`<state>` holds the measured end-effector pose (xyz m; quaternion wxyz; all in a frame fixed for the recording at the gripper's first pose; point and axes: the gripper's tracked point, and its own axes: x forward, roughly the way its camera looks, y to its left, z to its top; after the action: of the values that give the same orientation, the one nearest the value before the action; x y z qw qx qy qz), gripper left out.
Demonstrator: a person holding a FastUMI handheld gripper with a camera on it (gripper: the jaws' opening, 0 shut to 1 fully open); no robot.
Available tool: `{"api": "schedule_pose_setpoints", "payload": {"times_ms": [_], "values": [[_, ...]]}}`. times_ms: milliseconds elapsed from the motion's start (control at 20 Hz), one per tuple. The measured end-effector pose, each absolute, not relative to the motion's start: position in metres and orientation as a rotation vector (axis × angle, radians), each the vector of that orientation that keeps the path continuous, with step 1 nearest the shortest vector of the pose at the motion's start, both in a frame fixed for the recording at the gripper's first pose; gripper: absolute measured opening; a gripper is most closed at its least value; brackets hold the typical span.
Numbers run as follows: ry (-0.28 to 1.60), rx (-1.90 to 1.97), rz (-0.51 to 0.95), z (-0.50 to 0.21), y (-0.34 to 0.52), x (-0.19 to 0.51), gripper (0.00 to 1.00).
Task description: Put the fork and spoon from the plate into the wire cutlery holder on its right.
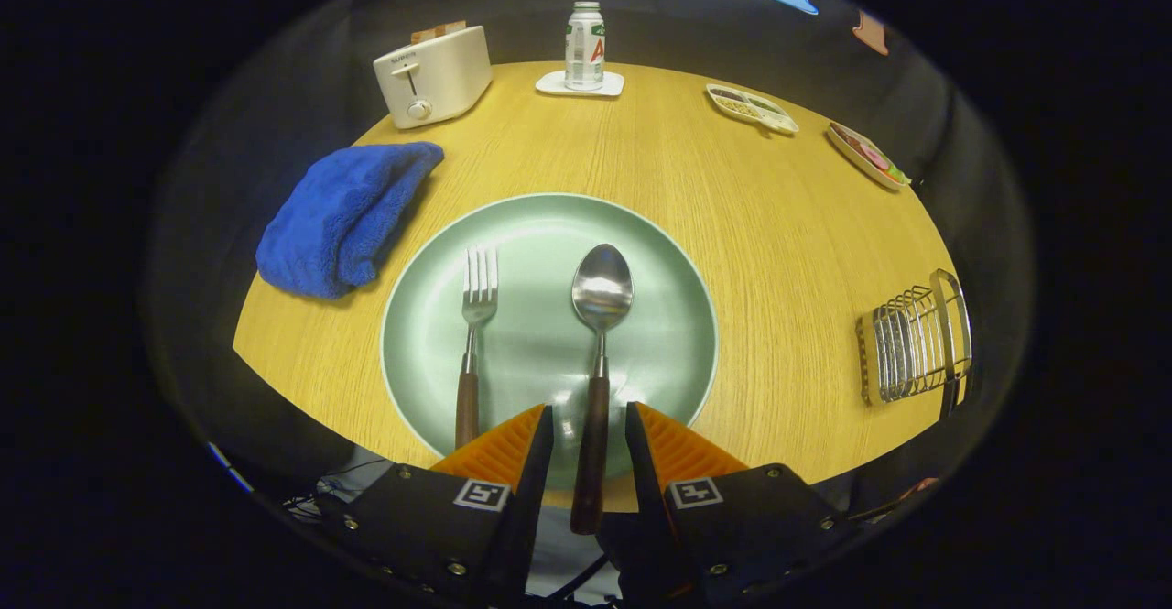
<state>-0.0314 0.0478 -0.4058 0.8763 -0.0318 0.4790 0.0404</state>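
Wooden-handled spoon [597, 353] lies lengthwise toward twelve o'clock, its handle between the gripper [590, 430] fingers, which stand narrowly apart, seemingly not yet pressing it.

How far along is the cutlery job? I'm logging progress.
Nothing is in the wire cutlery holder yet. The fork and spoon both lie on the green plate. The hand-held gripper is open, its fingers straddling the spoon's handle without pressing. Both transfers remain.
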Motion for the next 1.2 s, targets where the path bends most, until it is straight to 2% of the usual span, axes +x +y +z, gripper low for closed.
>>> {"api": "schedule_pose_setpoints", "payload": {"times_ms": [50, 100, 150, 300, 800, 1200], "values": [[1.012, -0.063, 0.096, -0.408, 0.051, -0.031, 0.49], [1.029, -0.068, 0.109, -0.413, 0.053, -0.034, 0.42], [1.048, -0.089, 0.098, -0.413, 0.050, -0.033, 0.29], [1.041, -0.100, 0.108, -0.414, 0.048, -0.035, 0.09], [0.922, -0.083, 0.122, -0.386, 0.055, -0.023, 0.09], [0.765, -0.078, 0.083, -0.327, 0.048, -0.007, 0.09]]}}
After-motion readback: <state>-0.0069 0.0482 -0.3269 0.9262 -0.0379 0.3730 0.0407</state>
